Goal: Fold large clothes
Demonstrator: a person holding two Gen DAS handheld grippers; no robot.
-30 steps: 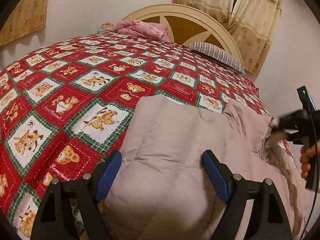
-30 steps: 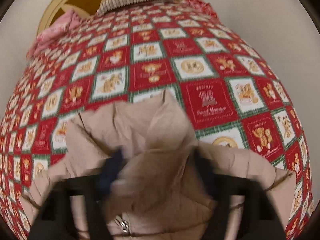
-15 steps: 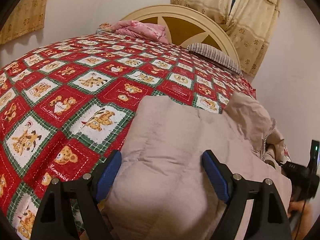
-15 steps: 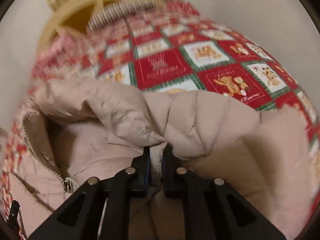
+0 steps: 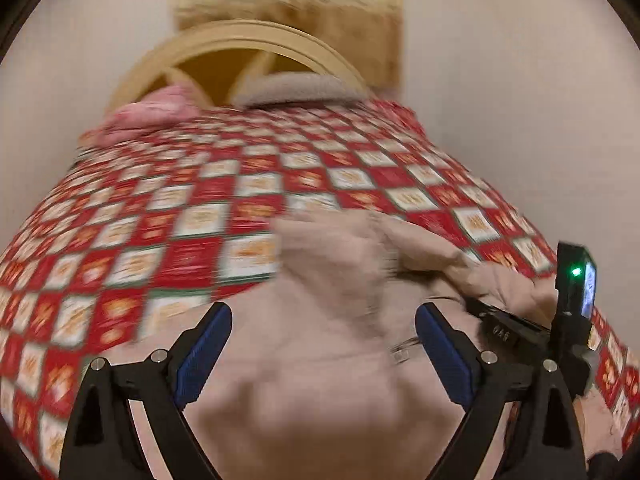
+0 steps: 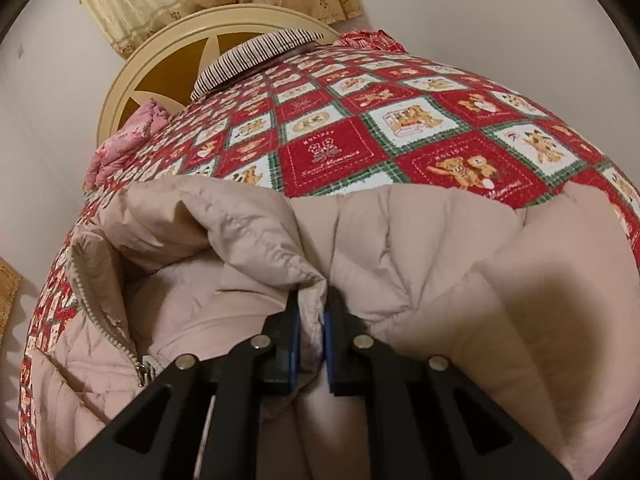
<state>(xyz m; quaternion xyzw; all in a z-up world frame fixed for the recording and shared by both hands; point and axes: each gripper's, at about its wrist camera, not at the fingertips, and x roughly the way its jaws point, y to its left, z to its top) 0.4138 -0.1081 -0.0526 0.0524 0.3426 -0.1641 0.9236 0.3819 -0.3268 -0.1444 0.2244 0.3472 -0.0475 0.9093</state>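
Between the pads of my right claw (image 6: 310, 330) I am pinching a fold of the beige quilted puffer jacket (image 6: 420, 240), which is lying on the red teddy-bear quilted bed (image 6: 332, 152). My left claw (image 5: 322, 354) has just been opening wide and is hovering above the jacket, pitched downward, gripping nothing.

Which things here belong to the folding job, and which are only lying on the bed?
Part of the job:
- beige puffer jacket
- right gripper, shut on a fold of the jacket
- left gripper, open above the jacket, jaws just widened, nothing between the pads

Just lying about:
- striped pillow
- pink quilted cloth
- teddy-bear bedspread
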